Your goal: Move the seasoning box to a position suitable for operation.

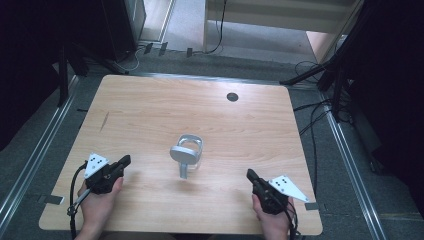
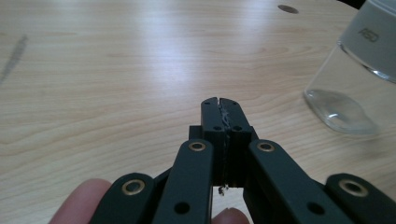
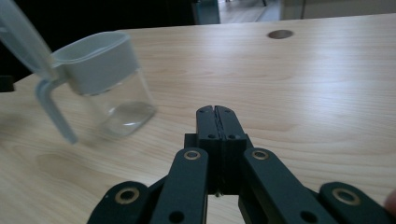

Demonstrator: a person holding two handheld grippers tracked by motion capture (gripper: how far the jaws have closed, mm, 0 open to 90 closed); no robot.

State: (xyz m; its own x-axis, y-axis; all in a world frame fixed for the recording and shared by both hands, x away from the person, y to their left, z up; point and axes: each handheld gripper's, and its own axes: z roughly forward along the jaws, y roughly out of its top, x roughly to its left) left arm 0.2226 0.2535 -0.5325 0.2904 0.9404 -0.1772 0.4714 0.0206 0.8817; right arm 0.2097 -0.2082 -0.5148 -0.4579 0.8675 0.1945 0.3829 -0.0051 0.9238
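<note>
A clear jar with a grey top rim, a flipped-open lid and a handle (image 1: pixel 187 155) stands upright at the middle of the wooden table (image 1: pixel 150 105). The jar (image 3: pixel 105 84) looks empty in the right gripper view, with its lid tipped back to the upper left. Its glass base (image 2: pixel 345 98) appears at the right of the left gripper view. My left gripper (image 1: pixel 126 160) rests near the table's front left, jaws pressed together on nothing (image 2: pixel 219 103). Near the front right lies my right gripper (image 1: pixel 249 174), also shut and empty (image 3: pixel 216 112). Both are well apart from the jar.
A round dark cable hole (image 1: pixel 232 97) sits in the table near its far edge. A dark smear (image 1: pixel 104 121) marks the wood at the left. Black stands and cables (image 1: pixel 320 75) crowd the floor around the table.
</note>
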